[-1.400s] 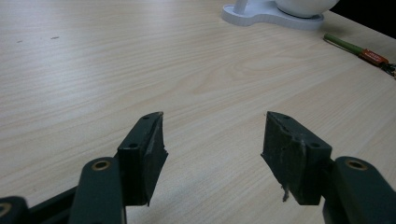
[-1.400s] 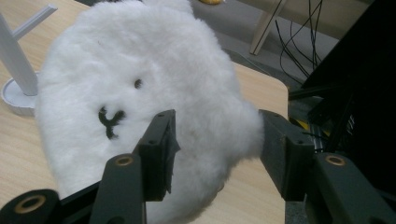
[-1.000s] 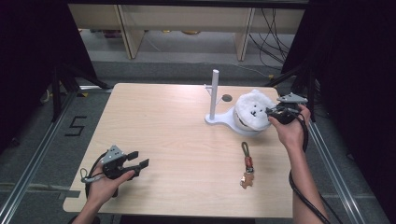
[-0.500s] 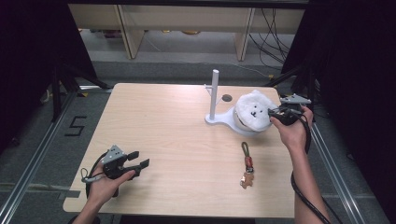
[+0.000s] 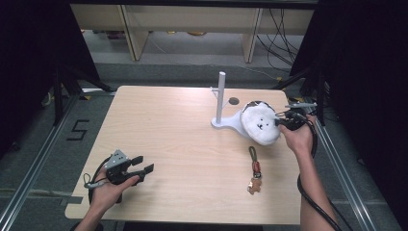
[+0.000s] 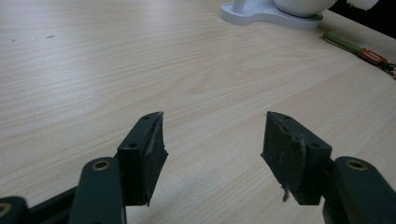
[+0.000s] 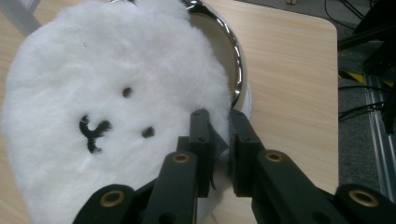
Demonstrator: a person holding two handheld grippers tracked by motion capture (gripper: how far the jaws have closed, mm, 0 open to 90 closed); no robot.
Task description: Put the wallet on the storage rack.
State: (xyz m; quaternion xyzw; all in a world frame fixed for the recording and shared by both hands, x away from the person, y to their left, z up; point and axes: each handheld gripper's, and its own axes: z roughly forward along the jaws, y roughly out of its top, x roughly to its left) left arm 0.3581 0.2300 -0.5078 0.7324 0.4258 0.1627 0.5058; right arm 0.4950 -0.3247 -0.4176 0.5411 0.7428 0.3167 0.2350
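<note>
Marked in black tape on the grey floor (image 5: 29, 159) left of the table (image 5: 168, 125): a single "5" (image 5: 77, 130).

We see a white fluffy pouch (image 5: 260, 125) with black stitched face, white stand (image 5: 222, 103), pale wood table (image 5: 183, 144), green-and-red keychain (image 5: 254, 168), black grippers.

- white stand (image 5: 226, 122) w/ upright post, rear right part of the wooden table (image 5: 183, 134)
- keychain (image 5: 255, 173): green strap, small brown figure at its end, lies flat on table, near the stand on the person's side, apart from it
- dark round hole (image 5: 234, 101) in tabletop, just behind stand, to the right of its post
- floor mark "5" (image 5: 77, 130), well left of stand, off the table edge
- wooden shelf legs (image 5: 130, 29) & cables (image 5: 279, 33) on floor far behind stand
</note>
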